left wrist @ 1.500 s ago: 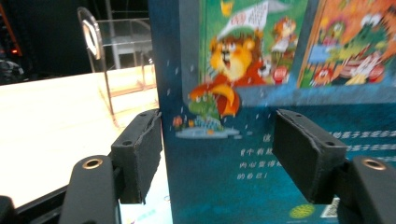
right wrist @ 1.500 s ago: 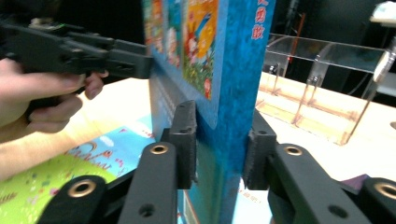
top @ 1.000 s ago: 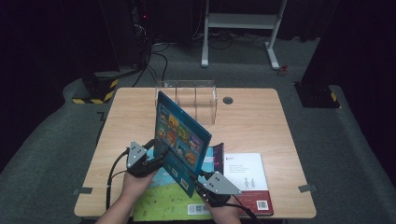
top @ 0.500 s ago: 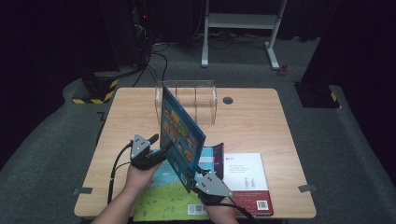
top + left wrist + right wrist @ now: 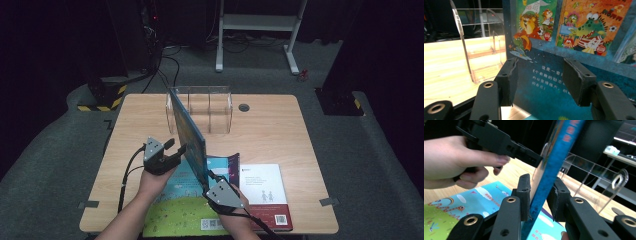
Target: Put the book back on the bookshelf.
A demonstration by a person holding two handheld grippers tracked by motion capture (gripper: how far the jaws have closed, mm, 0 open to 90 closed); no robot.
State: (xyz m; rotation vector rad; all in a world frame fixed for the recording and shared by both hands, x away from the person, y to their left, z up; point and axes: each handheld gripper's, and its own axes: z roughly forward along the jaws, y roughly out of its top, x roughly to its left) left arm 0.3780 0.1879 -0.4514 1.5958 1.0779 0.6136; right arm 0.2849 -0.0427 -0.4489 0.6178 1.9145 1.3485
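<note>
My right tool clamps the upright blue book by its spine, left tool spread beside its cover; insertion into the clear rack apparently remains.

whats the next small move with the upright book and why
Probably ease the blue book forward into the clear rack. The right tongs clamp its spine edge, it stands nearly upright with its far end already at the rack's near wall, and the open left tongs face its cover to steady it.
</note>
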